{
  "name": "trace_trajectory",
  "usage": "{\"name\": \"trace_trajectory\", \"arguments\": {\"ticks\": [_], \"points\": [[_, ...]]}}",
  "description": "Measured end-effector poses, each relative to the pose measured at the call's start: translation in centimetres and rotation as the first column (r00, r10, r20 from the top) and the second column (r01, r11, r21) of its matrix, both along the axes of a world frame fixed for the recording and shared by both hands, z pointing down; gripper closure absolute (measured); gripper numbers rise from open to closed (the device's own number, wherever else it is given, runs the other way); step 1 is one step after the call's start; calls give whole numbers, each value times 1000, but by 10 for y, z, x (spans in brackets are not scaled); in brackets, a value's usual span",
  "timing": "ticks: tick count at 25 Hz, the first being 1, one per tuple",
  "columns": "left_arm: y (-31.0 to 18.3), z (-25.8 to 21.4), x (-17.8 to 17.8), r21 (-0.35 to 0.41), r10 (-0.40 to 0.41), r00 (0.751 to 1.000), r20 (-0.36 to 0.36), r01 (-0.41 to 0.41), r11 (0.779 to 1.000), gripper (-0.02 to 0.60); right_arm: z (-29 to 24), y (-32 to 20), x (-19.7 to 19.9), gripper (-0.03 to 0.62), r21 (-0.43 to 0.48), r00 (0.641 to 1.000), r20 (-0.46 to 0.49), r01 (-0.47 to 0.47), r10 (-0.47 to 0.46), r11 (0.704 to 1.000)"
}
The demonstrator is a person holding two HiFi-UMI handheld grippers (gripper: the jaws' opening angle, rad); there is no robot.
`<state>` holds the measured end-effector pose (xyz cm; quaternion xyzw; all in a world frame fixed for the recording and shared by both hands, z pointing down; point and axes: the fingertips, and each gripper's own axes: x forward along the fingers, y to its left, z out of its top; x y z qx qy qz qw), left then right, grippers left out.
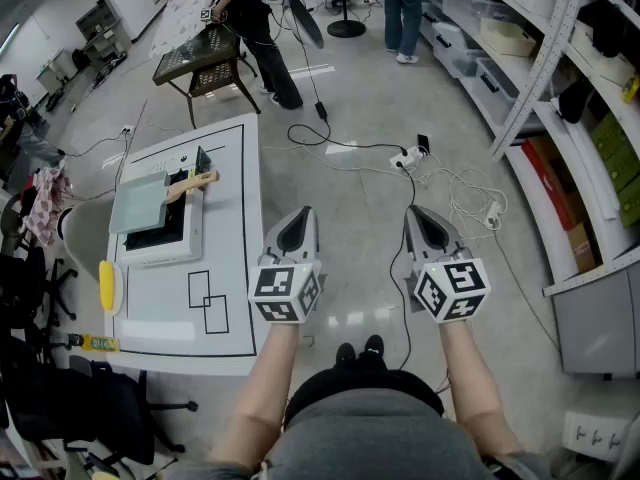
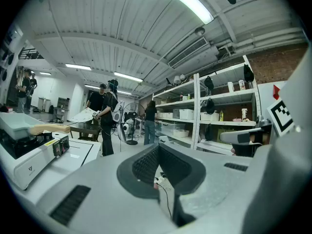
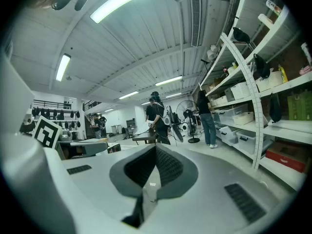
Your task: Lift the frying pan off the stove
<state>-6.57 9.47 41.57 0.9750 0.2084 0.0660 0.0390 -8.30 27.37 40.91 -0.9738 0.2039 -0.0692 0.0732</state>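
Left gripper [image 1: 301, 214] and right gripper [image 1: 420, 213] held out side by side, both empty

Bare forearms reach forward, roughly parallel, over the floor to the right of the table [image 1: 240, 168]. Each gripper points ahead with its jaws pressed together on nothing. The frying pan [image 1: 140, 203] sits on the stove [image 1: 170, 246] on the table, well apart from both grippers, its wooden handle pointing toward their side.

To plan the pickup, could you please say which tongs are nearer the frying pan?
Left. Left tongs hover right of the frying pan, beyond the table; right tongs farther right.
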Motion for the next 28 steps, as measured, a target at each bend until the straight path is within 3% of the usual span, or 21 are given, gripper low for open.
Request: {"name": "trace_trajectory", "arguments": {"ticks": [18, 28], "points": [[15, 11, -2, -26, -50, 998, 42, 51, 998, 576, 14, 24, -2, 591, 62, 998, 7, 67, -67, 996], [20, 13, -1, 0, -62, 997, 46, 62, 998, 574, 15, 37, 1, 591, 67, 996, 3, 84, -84, 994]]}}
